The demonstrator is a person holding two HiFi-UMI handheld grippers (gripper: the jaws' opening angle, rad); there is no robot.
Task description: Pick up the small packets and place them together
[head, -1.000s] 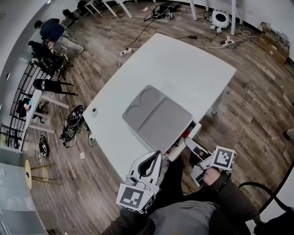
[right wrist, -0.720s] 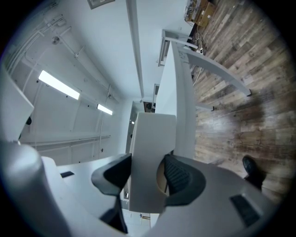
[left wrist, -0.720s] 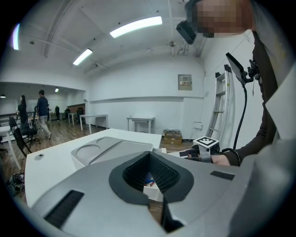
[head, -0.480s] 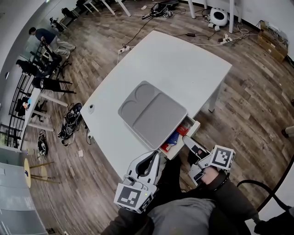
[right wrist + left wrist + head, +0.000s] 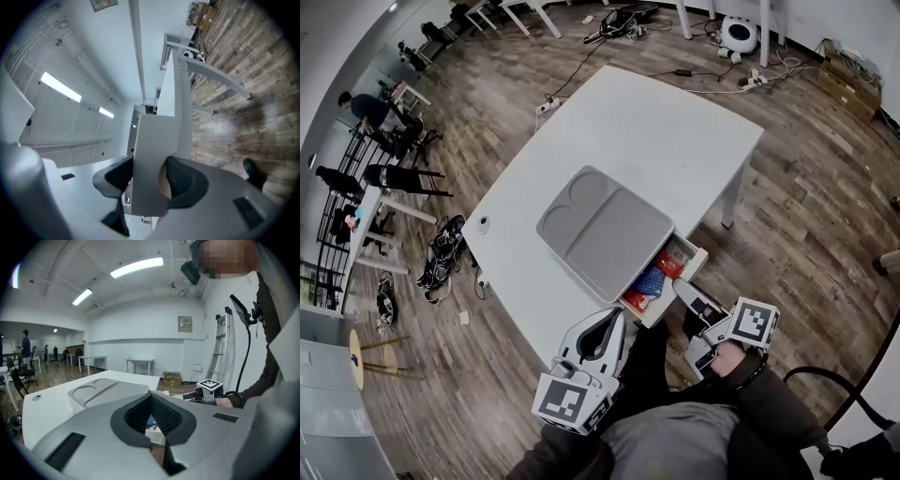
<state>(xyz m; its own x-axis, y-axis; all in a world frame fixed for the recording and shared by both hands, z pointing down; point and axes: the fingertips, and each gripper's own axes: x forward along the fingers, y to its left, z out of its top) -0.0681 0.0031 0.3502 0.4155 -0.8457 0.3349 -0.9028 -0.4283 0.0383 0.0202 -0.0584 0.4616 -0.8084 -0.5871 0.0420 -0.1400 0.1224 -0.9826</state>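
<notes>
A drawer (image 5: 700,253) stands pulled out from the near edge of the white table (image 5: 675,131). Small red packets (image 5: 678,263) and a blue packet (image 5: 650,281) lie inside it. My right gripper (image 5: 683,290) is at the drawer's near corner. In the right gripper view its jaws (image 5: 150,180) are shut on the drawer's white front panel (image 5: 154,154). My left gripper (image 5: 602,339) hangs just below the table edge, left of the drawer, shut with nothing in it. Through the gap between its pads (image 5: 151,414) a blue packet (image 5: 151,420) shows.
A grey two-section tray (image 5: 605,232) lies upside down on the table above the drawer. A small round object (image 5: 483,223) sits near the table's left edge. Cables and bags (image 5: 445,258) lie on the wooden floor at the left; chairs and a person are far left.
The drawer has come further out of the table, so more of the red and blue packets shows. My right gripper stays on its front panel; the left one has hardly moved.
</notes>
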